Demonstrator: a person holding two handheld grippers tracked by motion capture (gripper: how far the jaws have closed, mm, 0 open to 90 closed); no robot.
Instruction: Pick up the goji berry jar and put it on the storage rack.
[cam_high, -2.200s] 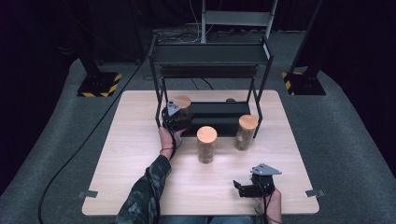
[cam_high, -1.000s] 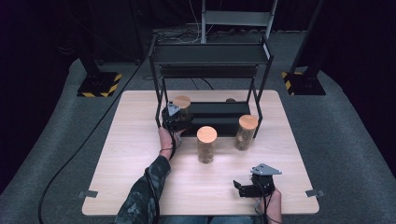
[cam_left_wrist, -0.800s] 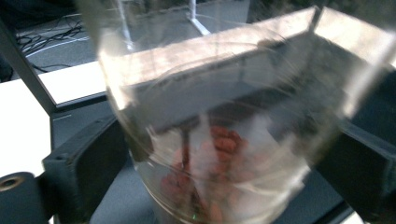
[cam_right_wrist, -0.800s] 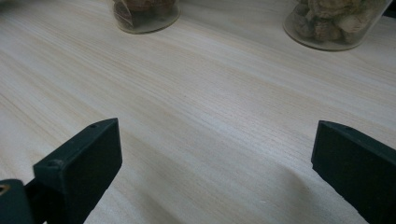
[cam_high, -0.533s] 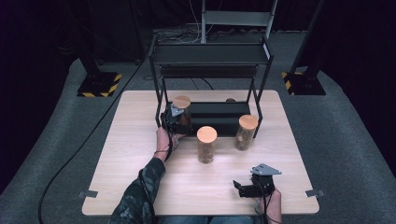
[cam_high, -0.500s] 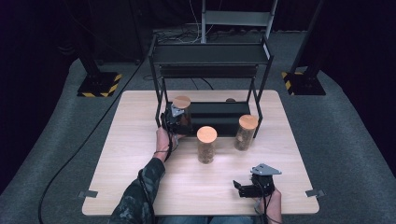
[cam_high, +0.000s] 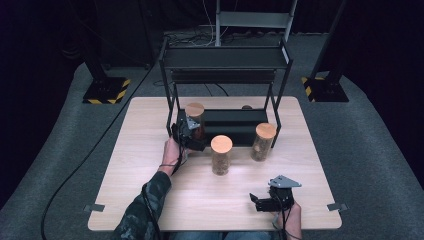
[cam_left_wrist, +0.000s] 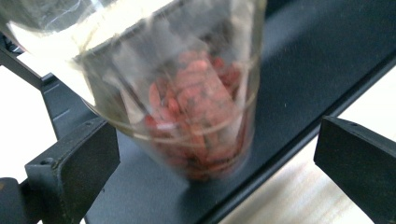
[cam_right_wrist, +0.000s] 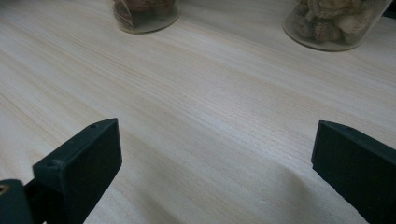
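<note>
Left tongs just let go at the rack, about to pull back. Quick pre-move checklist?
1. Left tongs open, black jaws clear of the glass on both sides: ok.
2. Cork-lidded glass jar of red berries resting on the black metal rack's lower shelf: ok.
3. Jar upright: cannot tell; it looks tilted in the left gripper view, upright from above.
4. Right tongs open, nothing between the jaws, over the light wooden table: ok.
5. Retreat path: the middle cork-lidded jar stands close by, right of the left hand: not ok, mind it.

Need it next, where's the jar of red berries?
In the high view, the jar of red berries stands on the black rack's lower shelf, left end, between the open left gripper jaws.
</note>
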